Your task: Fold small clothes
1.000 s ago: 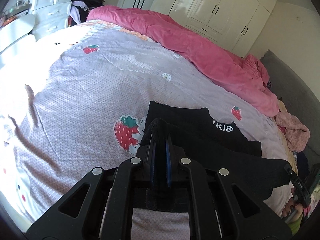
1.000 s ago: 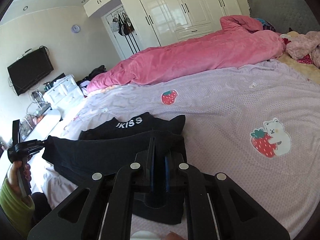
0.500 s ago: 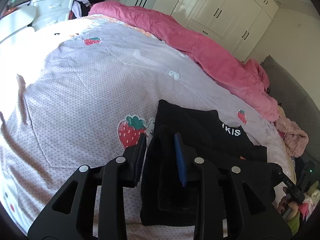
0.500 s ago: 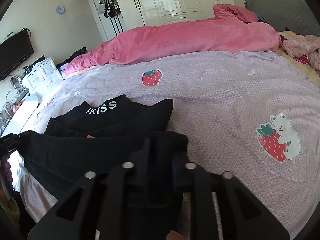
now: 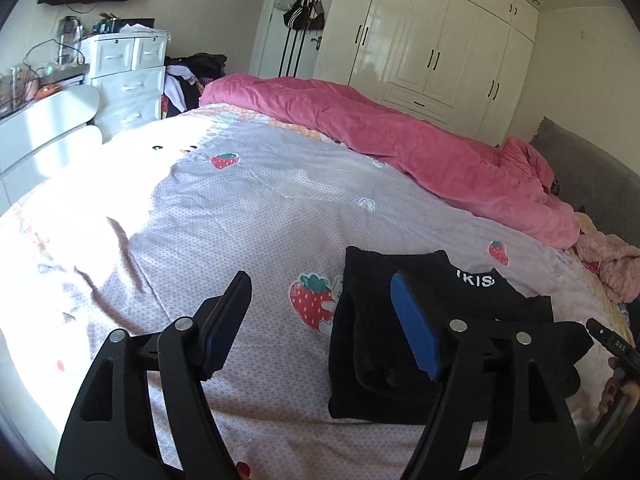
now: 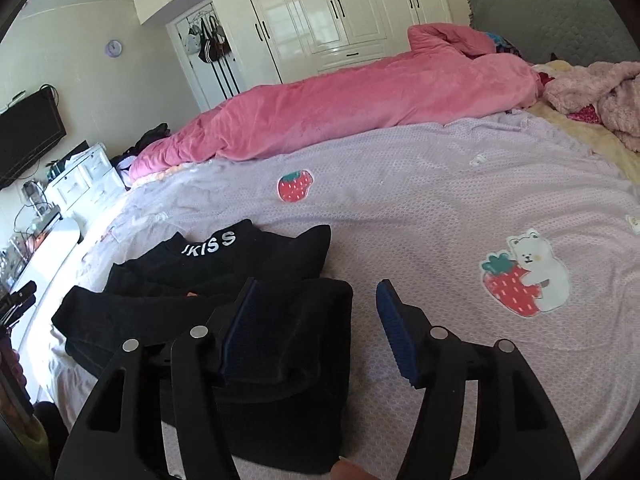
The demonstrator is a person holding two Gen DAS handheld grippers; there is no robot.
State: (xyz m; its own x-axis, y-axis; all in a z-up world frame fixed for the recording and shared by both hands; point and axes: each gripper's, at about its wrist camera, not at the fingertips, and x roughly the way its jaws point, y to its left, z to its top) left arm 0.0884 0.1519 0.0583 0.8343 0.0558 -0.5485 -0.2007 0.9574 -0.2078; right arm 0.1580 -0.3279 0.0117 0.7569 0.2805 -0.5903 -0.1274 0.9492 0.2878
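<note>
Left wrist: both tools wide apart; black garment point(image 5: 400, 340) folded on bedspread point(image 5: 240, 220).

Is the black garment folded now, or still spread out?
Folded. The black garment lies on the purple bedspread as a compact stack of doubled layers. Both the left gripper and right gripper stand open, holding nothing.

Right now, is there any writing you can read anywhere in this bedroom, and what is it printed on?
"UKISS" in white letters on the collar of the black garment; the first letter is partly folded away, and the left wrist view shows only "IKIS".
"DAS", small, on the black handle at the right edge of the left wrist view.
The wall clock is too small to read.
</note>
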